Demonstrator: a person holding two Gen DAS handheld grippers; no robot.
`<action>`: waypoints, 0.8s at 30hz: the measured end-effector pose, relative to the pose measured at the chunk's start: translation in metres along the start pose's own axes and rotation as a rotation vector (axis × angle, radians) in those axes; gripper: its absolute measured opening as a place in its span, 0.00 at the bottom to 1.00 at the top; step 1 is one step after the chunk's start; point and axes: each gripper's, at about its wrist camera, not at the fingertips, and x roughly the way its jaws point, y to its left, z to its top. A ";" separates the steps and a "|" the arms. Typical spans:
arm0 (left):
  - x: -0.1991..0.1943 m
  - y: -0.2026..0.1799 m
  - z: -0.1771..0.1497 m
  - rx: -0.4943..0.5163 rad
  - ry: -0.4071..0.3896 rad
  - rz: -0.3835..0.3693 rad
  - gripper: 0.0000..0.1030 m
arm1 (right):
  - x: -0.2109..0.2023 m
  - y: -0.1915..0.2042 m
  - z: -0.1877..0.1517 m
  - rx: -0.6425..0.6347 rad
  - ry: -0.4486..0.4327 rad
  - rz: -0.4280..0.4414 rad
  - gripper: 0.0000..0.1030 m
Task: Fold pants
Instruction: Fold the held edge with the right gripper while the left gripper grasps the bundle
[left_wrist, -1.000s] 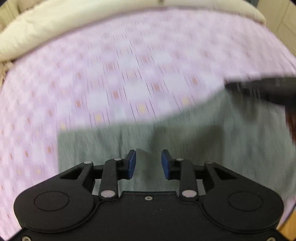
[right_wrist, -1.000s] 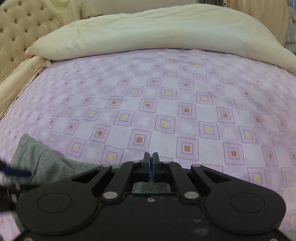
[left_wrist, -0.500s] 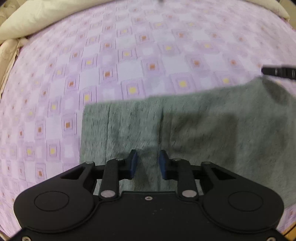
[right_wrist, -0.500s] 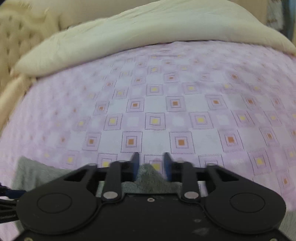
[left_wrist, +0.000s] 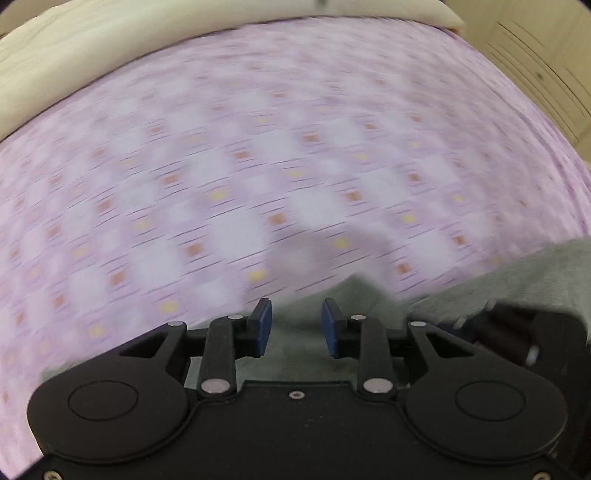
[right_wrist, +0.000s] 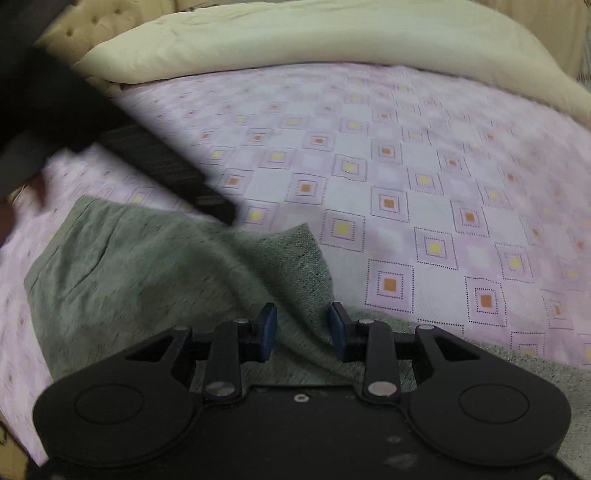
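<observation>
Grey-green pants (right_wrist: 147, 266) lie folded on the purple checked bedspread (right_wrist: 406, 166). A corner of the fabric (right_wrist: 303, 236) rises just ahead of my right gripper (right_wrist: 303, 326), which is open and empty above the cloth. My left gripper (left_wrist: 295, 326) is open and empty over the pants' edge (left_wrist: 354, 291); the cloth also shows at the right of that view (left_wrist: 535, 273). The left view is blurred by motion. The left gripper's dark body (right_wrist: 155, 162) crosses the upper left of the right wrist view. The right gripper's body (left_wrist: 517, 332) shows at the left view's right edge.
A cream duvet (right_wrist: 295, 33) lies bunched along the far side of the bed. A tufted cream headboard (right_wrist: 92, 26) stands at the far left. Wooden furniture (left_wrist: 546, 81) stands beyond the bed's right edge.
My right gripper opened and let go of the pants. Both grippers pulled back, and the left one swung toward the far edge of the cloth. The fabric has settled on the bed.
</observation>
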 end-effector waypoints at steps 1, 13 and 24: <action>0.006 -0.006 0.005 0.013 0.018 -0.022 0.43 | -0.002 0.002 -0.002 -0.008 0.000 0.003 0.34; 0.039 -0.042 0.032 0.135 0.083 0.027 0.51 | -0.032 -0.005 -0.015 0.032 -0.036 0.017 0.31; 0.069 -0.035 0.044 0.130 0.157 0.009 0.13 | -0.048 -0.081 -0.005 0.139 -0.072 -0.062 0.30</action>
